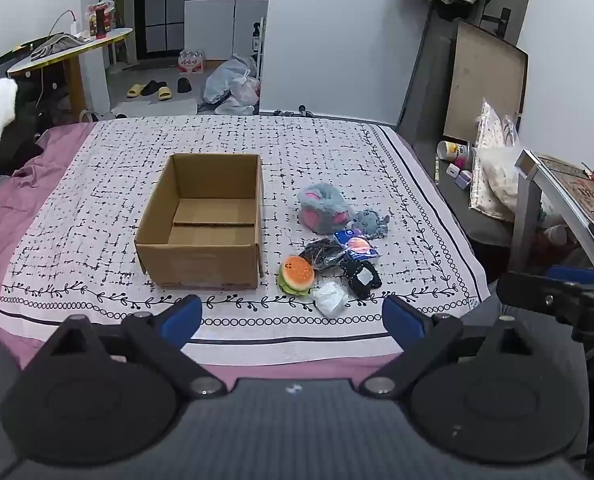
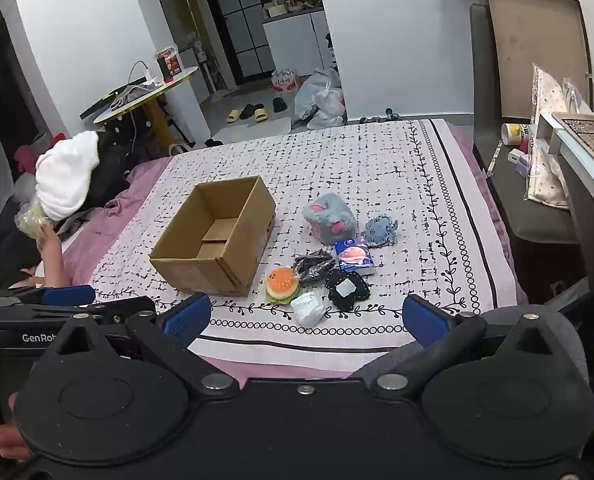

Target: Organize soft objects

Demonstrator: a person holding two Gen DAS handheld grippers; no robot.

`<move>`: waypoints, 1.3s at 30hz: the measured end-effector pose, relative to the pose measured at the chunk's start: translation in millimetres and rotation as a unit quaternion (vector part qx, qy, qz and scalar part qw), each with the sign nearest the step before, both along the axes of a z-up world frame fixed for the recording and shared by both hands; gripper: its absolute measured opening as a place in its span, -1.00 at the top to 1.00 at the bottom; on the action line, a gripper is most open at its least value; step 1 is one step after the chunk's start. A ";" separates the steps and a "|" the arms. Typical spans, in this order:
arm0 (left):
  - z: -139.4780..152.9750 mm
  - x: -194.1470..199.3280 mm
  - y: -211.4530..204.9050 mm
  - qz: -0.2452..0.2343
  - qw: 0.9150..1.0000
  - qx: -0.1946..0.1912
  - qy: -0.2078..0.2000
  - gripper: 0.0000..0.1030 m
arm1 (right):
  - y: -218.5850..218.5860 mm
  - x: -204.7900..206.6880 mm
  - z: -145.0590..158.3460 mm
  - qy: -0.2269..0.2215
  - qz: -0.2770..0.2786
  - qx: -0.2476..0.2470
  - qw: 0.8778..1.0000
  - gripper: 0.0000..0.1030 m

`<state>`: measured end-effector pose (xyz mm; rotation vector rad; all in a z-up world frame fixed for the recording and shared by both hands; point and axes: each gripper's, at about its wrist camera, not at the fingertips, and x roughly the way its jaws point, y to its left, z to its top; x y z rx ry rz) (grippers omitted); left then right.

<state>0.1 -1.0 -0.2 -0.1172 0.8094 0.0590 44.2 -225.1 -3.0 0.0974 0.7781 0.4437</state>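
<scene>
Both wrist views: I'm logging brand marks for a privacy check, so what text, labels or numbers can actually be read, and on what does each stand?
"GenRob", cut off by the right gripper's body: white lettering on the black body of the left gripper, seen in the right wrist view.
Blue packet among the toys: print too small to read.
Red-and-white bottle pack on the floor: characters blurred.
Cardboard box: no legible marking.

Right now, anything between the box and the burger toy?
Nothing: only bare patterned sheet separates the box from the burger toy, clearest in the left wrist view.
</scene>
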 end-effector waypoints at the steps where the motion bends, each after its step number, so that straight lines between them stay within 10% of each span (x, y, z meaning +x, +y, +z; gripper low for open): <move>1: -0.2 0.2 -0.3 0.000 1.000 0.002 0.000 -0.86 | -0.1 0.2 -0.3 0.000 0.000 0.000 1.000 -1.00; 39: -0.7 -1.1 -9.9 -0.019 1.000 0.002 -0.007 -0.86 | -2.5 0.2 -3.6 0.006 -0.001 0.003 1.000 -1.00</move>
